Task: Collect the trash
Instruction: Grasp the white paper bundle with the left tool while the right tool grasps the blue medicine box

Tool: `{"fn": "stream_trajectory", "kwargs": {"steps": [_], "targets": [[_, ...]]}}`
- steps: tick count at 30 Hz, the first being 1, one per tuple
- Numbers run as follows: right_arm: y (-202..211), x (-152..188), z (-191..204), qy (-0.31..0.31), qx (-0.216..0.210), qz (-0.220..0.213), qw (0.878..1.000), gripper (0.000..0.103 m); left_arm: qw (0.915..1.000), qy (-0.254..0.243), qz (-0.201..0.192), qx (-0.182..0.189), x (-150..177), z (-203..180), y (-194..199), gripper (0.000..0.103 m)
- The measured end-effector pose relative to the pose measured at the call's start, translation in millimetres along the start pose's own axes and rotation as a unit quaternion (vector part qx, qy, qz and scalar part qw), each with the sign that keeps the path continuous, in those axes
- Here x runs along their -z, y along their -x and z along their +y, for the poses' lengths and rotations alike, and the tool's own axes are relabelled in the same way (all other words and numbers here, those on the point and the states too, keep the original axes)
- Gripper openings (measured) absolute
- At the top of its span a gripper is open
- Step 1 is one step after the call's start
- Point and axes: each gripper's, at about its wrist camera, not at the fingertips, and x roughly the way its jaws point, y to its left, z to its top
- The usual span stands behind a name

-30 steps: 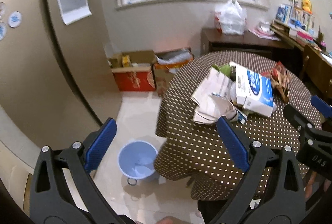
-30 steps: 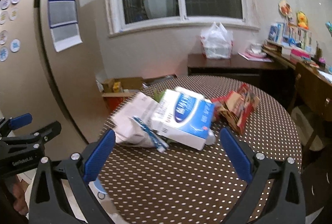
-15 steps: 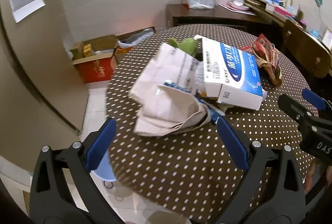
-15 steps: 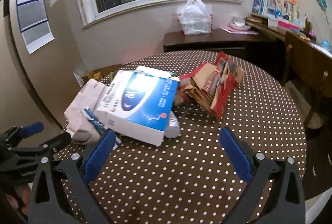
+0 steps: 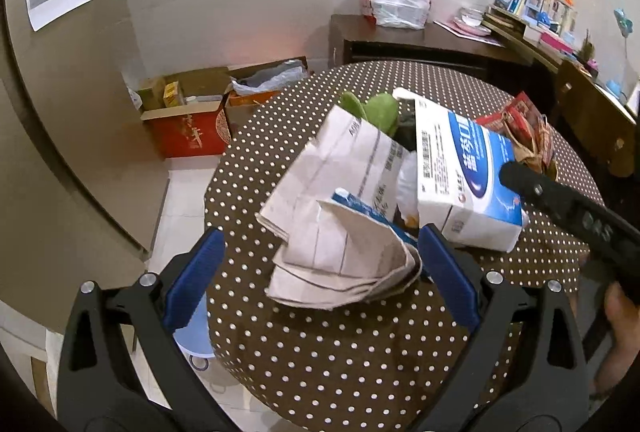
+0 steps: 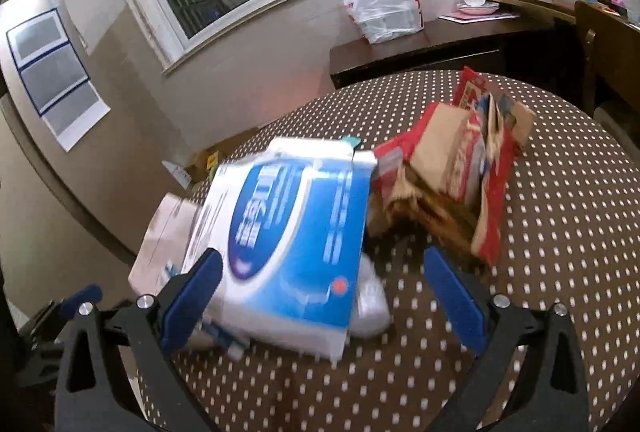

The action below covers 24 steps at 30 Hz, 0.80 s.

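Observation:
A heap of trash lies on a round table with a brown polka-dot cloth [image 5: 360, 360] [image 6: 560, 272]. Crumpled white paper [image 5: 340, 232] sits nearest my left gripper [image 5: 320, 276], which is open with its blue pads on either side of the paper's front end. A blue-and-white carton [image 5: 464, 175] [image 6: 292, 244] lies beside it, with something green [image 5: 380, 109] behind. My right gripper [image 6: 320, 296] is open, close over the carton's near end. Red and brown torn packaging [image 6: 460, 167] [image 5: 528, 135] lies to the right. My right gripper's arm [image 5: 568, 207] crosses the left wrist view.
A light blue bin [image 5: 192, 336] stands on the floor below the table's left edge, mostly hidden. Open cardboard boxes [image 5: 192, 119] sit against the wall. A dark sideboard [image 5: 420, 43] holds a white plastic bag [image 6: 380, 11]. A wooden chair [image 5: 592, 119] stands at right.
Both grippers have moved forward and lower toward the trash heap. The paper and the carton now fill much more of each view. The bin has slid under the table's edge.

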Motion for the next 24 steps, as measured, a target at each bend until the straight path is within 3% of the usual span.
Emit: {"fn": "stream_trajectory", "kwargs": {"steps": [6,8,11,14,18,21,24], "targets": [[-21.1,-18.0,-15.5,-0.051,-0.064,0.020,0.996,0.096,1.0000,0.000,-0.004,0.006,-10.2,2.3,-0.4,0.095],[-28.6,-19.2,-17.7,-0.056,-0.084,0.030,0.994,0.080,1.0000,0.000,-0.001,0.007,-9.8,2.8,-1.9,0.095],[-31.5,-16.7,-21.2,-0.066,-0.103,0.038,0.992,0.041,0.9999,0.001,0.006,0.010,-8.6,2.7,-6.8,0.095],[-17.7,-17.2,-19.4,-0.060,-0.127,0.012,0.990,0.021,0.9997,0.002,0.015,0.019,-3.2,0.5,-11.7,0.095],[6.7,-23.7,-15.3,-0.049,-0.150,-0.024,0.987,0.008,0.9988,0.003,0.029,0.039,4.2,-6.5,-18.8,0.095],[24.0,-30.4,-8.0,-0.031,-0.145,-0.049,0.988,0.005,0.9980,-0.007,0.038,0.050,8.4,-15.8,-22.8,0.085],[38.0,-33.6,-0.6,-0.003,-0.122,-0.066,0.990,0.004,0.9969,-0.017,0.047,0.061,9.8,-23.4,-31.2,0.065]]}}
